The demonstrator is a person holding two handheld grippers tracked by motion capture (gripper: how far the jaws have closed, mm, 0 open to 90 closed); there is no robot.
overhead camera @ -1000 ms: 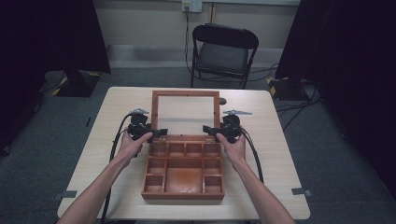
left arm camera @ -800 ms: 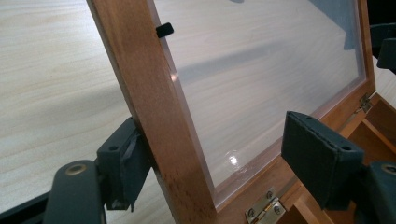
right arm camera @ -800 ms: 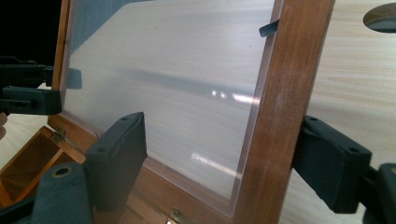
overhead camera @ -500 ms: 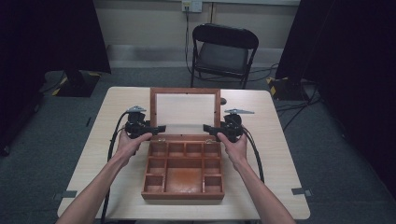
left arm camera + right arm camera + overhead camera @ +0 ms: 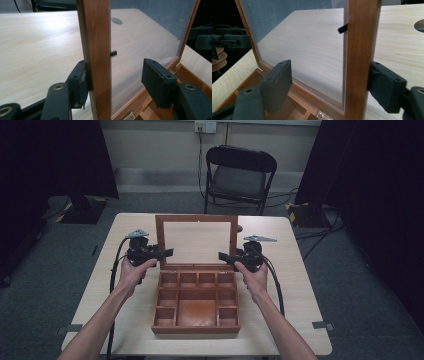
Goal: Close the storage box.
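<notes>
A wooden box (image 5: 195, 329) with several bare compartments lies on the table, its lid (image 5: 198, 242) standing nearly upright on hinges. The lid is a brown frame around a clear pane (image 5: 145, 37). My left gripper (image 5: 167, 253) is open astride the lid's left stile (image 5: 96, 50); its outer pad (image 5: 79, 83) touches the wood, and the inner pad (image 5: 157, 81) stands off in front of the pane. My right gripper (image 5: 223, 256) is open astride the right stile (image 5: 359, 55), with the outer pad (image 5: 385, 86) against the wood and the inner pad (image 5: 277, 81) apart from the pane.
The light wooden table (image 5: 300, 285) has bare room on both sides of the box and a round cable hole (image 5: 419, 26) behind the lid. A black folding chair (image 5: 240, 175) stands beyond the far edge. Cables trail from both grippers down past the forearms.
The lid has tipped up slightly further, and both grippers have risen a little with it. My left hand has shifted slightly outward.
</notes>
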